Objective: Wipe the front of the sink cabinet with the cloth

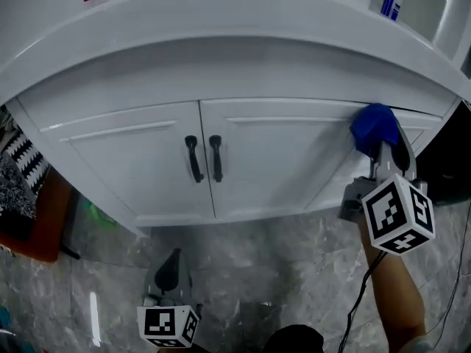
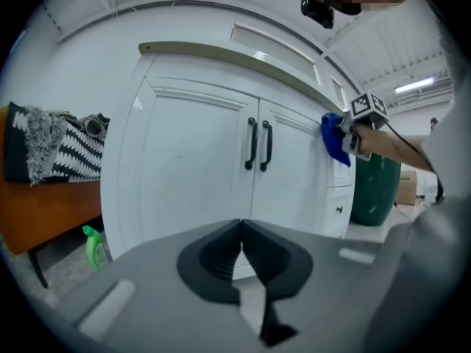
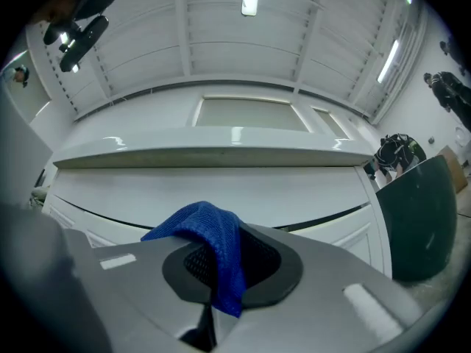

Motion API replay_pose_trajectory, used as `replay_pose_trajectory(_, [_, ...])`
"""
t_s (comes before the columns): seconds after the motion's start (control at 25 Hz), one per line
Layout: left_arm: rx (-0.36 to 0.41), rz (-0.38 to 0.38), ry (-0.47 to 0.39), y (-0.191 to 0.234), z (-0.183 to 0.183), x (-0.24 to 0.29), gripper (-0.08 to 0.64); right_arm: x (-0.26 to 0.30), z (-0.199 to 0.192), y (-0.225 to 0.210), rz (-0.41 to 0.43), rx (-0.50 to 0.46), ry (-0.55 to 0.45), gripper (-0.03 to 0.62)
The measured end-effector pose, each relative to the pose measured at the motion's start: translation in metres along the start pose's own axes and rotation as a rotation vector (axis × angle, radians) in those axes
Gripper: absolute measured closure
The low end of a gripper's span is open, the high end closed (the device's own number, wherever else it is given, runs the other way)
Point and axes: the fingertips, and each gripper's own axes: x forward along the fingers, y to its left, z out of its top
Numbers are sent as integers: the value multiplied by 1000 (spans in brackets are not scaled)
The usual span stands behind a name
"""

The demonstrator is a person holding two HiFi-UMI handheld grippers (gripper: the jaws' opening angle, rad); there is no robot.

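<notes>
While the right gripper [image 3: 219,267] is clenched, the blue cloth [image 3: 210,234] is pinched between its jaws. One fold drapes over the left jaw and a tail hangs down the gap. The cloth bunch sits at the tip, up against the cabinet [image 1: 132,157] front at its far-right end, just under the counter [image 1: 221,20] overhang. Contact looks likely but is not certain. The gripper points up at the front, with the arm [image 1: 394,285] extended behind it.

Left gripper [image 2: 241,250]: jaws closed together, nothing between them. It is held low over the floor [image 1: 294,252], well apart from the cabinet, aimed at the double doors. Two black handles [image 1: 193,158] stand upright side by side at the door seam.

Left of the cabinet: a green bottle [image 2: 94,247] on the floor near the base, and patterned fabric [image 2: 62,145] on an orange surface [image 2: 44,208]. Right of the cabinet: a dark green bin [image 2: 375,190].
</notes>
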Motion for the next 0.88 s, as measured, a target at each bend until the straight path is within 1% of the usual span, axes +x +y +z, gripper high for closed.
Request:
replay_pose_trajectory(0.08, [-13,-24,1,-3,-14,15,549,-1,-3,8,7,-36,-24,571])
replay_pose_trajectory(0.16, [-16,-39,-9,-5,-19,23,549,-2,-4,19,29,-37,-52,571])
replay_pose_trajectory(0.24, [-24,-33,-28,-2,-18,23,549,-3,-5,35,75,-13,-73,571])
replay_pose_trajectory(0.36, [-50,-12,-37,4,-12,17,549,-6,-4,63,118,-9,-92,571])
replay_pose_trajectory(0.44, [-67,9,-35,6,-11,9,549,-8,-4,88,171,12,-90,571])
replay_pose_trajectory(0.52, [-77,21,-36,5,-12,3,549,-12,-5,115,243,30,-88,571])
replay_pose_trajectory(0.64, [-32,26,-43,3,-9,1,549,-17,-6,154,336,31,-96,571])
replay_pose_trajectory(0.72, [-10,37,-36,6,-12,-2,549,-20,-7,177,368,34,-89,571])
replay_pose_trajectory(0.8, [-23,55,-35,16,-14,-7,549,-23,-6,201,402,40,-69,571])
replay_pose_trajectory(0.88, [-60,84,-44,31,-14,-11,549,-28,-5,232,466,30,-49,571])
